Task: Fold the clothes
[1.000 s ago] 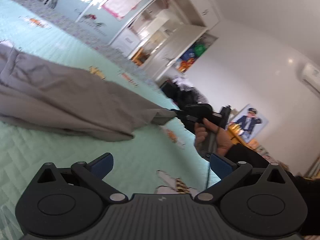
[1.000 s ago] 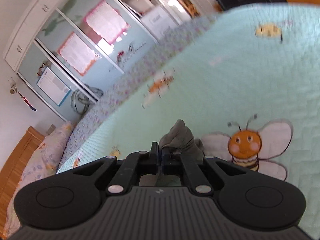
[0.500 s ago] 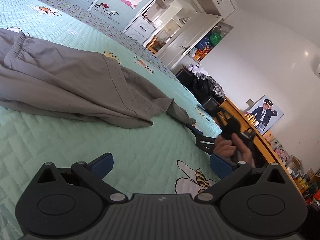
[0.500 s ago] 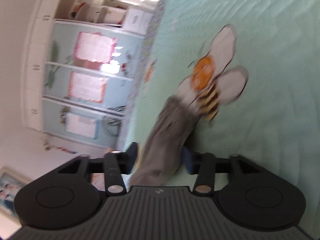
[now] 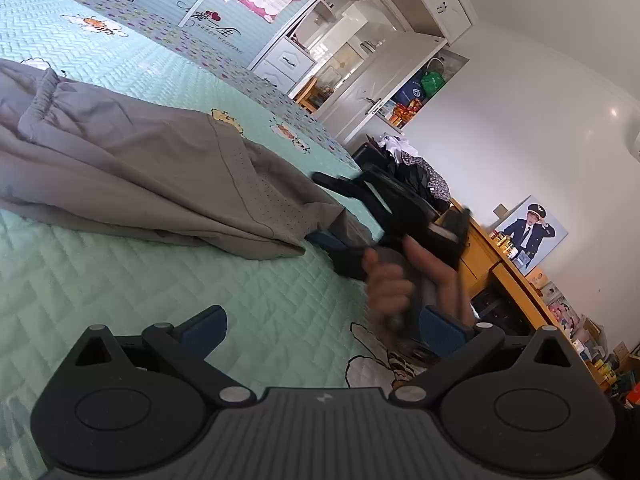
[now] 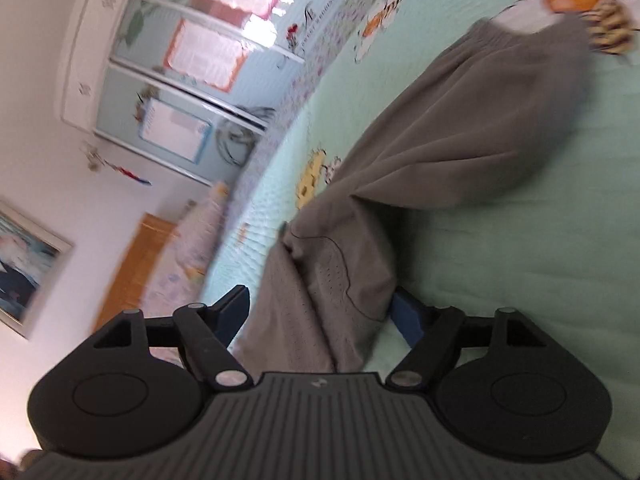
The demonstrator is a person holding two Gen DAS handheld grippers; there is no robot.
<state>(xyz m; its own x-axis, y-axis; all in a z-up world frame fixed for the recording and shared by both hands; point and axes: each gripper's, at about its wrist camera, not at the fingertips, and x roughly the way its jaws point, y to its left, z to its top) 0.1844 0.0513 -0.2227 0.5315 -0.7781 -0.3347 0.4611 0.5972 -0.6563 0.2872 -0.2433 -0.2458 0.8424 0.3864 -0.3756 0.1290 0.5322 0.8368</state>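
- Left wrist view: the grey trousers are seen spread lengthwise on the bed, the elastic waistband at the far end and the leg ends towards the bed's near edge, presumably laid out so that a fold can be made along their length.
- The left gripper is held low over bare quilt just short of the trousers; its jaws stand wide apart with nothing between them, probably kept ready for a hem.
- Beyond the trouser legs the right gripper is seen in a hand, its two fingers astride the end of a trouser leg.
- Compared with a second ago, the trousers are no longer stretched taut from the right gripper; the leg end has been let down onto the bed and lies slack, and the hand appears nearer and lower.
- Right wrist view: the right gripper is shown with a trouser leg lying between its blue pads; the jaws are opening and the cloth is not pinched, only draped between them.
- The trousers run away from this gripper towards the waistband beside a printed bee.
- A second ago these jaws were clenched on a small bunch of the cloth; the hold has since been let go, it is judged so that the leg may be regripped.
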